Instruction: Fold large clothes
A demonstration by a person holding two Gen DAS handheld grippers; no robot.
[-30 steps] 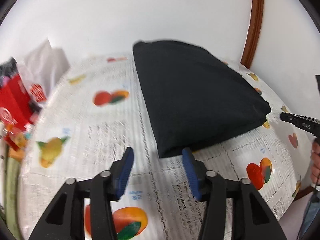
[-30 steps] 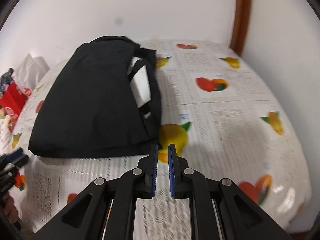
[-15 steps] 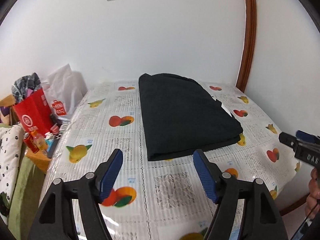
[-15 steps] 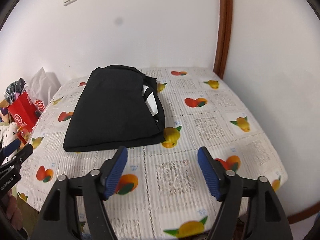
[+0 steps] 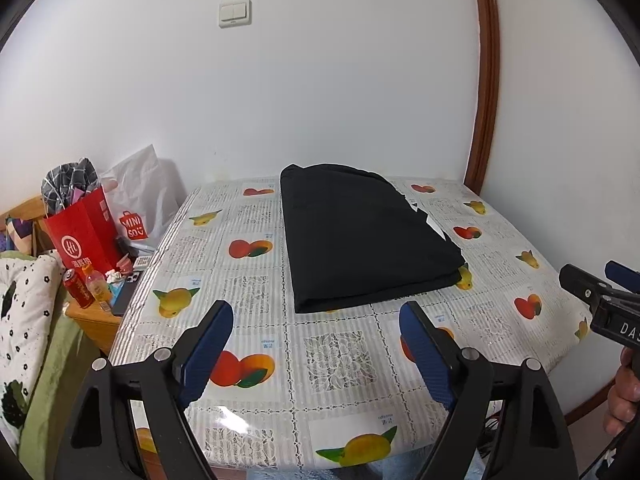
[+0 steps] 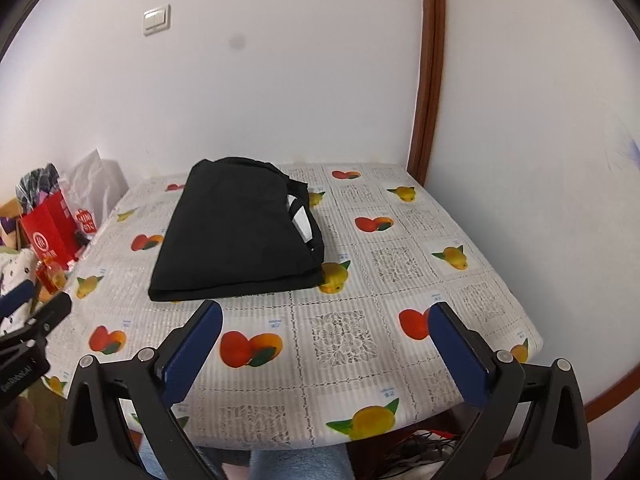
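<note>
Folded black garment (image 5: 366, 240) sits dead ahead of both tools, nothing gripped

Left tool (image 5: 316, 354) and right tool (image 6: 326, 354) both hang wide apart and empty, pulled back over the near edge of the tabletop (image 5: 340, 344). The garment's long axis runs away from them toward the wall, and neither tool looks clearer nearer. Looks basically done to me. Red bag (image 5: 82, 236) and bottles (image 5: 86, 284) sit off to the left, well out of the way.

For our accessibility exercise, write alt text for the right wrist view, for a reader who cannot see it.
A folded black garment lies on a table covered with a fruit-print cloth. The open right gripper is in the foreground, apart from it, holding nothing. A red bag stands at the left.
</note>
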